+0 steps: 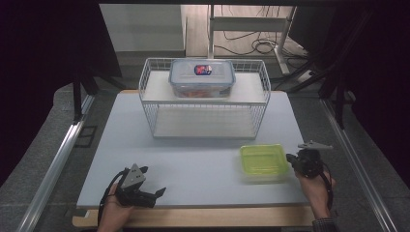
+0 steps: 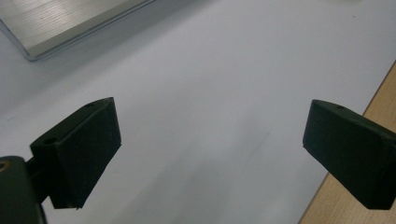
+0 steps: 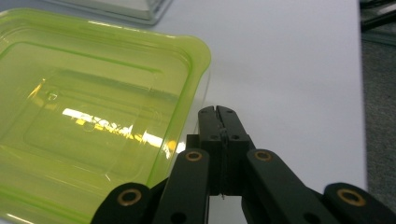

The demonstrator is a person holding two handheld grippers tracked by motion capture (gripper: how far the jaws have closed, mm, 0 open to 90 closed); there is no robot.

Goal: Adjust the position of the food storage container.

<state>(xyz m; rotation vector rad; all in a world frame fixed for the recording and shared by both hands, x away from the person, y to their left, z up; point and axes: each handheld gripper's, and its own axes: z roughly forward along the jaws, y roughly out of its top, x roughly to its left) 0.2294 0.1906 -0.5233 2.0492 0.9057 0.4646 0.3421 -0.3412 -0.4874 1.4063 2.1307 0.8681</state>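
Two hand-held grippers work at the near edge of our desk (image 1: 193, 169), one in each hand. Our right hand-held gripper (image 1: 291, 159) sits at the near right, and in the right gripper view (image 3: 218, 112) its black jaws are pressed flat together with nothing between them. Its closed tip lies just beside the right rim of the green plastic container (image 1: 263, 161), near one rounded corner; whether it actually touches the rim we cannot tell. That container, translucent lime green with a flat recessed lid (image 3: 88, 116), rests on the white desk surface at the near right, in front of the wire rack (image 1: 204, 98) and apart from it.

Our left hand-held gripper (image 1: 157, 192) lies at the near left, close to the desk's wooden front edge, and bears a grey three-cornered plate (image 1: 134, 175) on top. In the left gripper view (image 2: 212, 154) its jaws stand wide apart over bare white desk, holding nothing, with the wooden edge showing at the right.

Farther off, the white wire rack stands at the middle of the desk. On its upper shelf sits a clear lidded storage box (image 1: 201, 77) with a red-and-blue label on the lid and something orange inside. The rack's lower shelf shows a pale board.
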